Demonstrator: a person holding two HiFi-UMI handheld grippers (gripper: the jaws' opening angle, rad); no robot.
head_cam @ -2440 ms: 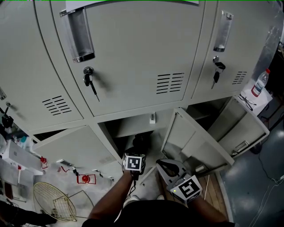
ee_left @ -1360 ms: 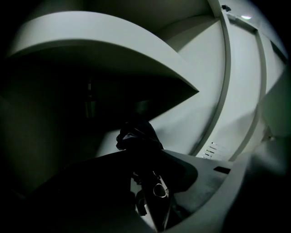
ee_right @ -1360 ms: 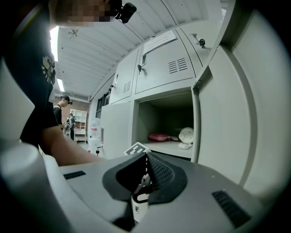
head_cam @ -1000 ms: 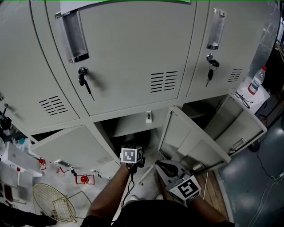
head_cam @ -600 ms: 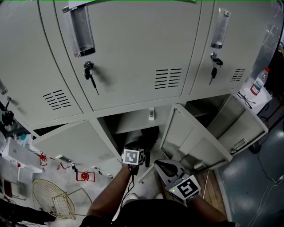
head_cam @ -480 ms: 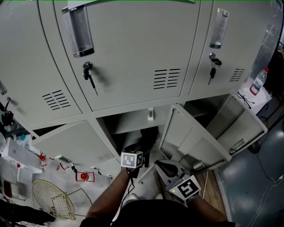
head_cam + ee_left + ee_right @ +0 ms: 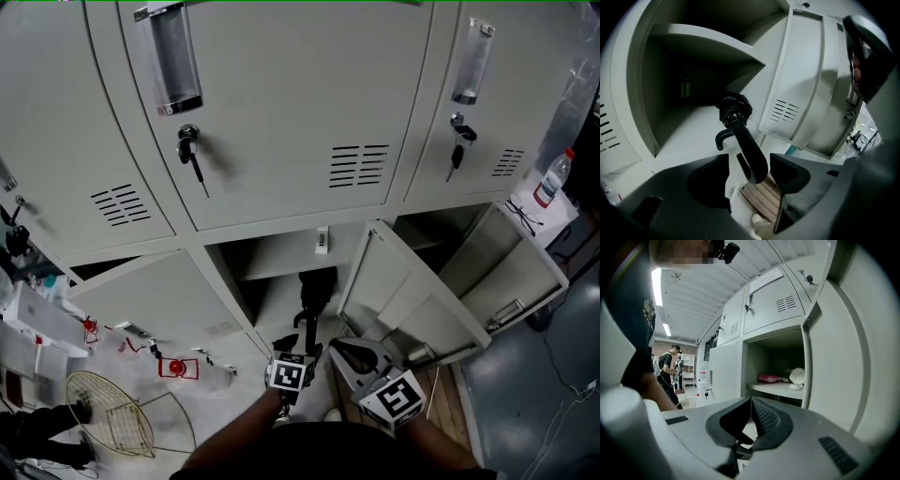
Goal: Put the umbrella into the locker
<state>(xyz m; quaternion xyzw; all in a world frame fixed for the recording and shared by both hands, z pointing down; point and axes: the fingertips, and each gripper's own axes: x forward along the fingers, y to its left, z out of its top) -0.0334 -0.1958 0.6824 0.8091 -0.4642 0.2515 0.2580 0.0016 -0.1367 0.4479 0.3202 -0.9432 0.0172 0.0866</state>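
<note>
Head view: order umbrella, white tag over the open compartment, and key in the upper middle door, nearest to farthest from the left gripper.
1. umbrella, in the compartment just ahead of the left gripper.
2. white tag, just above that compartment.
3. key, higher up, to the left.

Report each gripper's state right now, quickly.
Left gripper: open, the umbrella handle between its jaws but not gripped.
Right gripper: closed, holding nothing.
</note>
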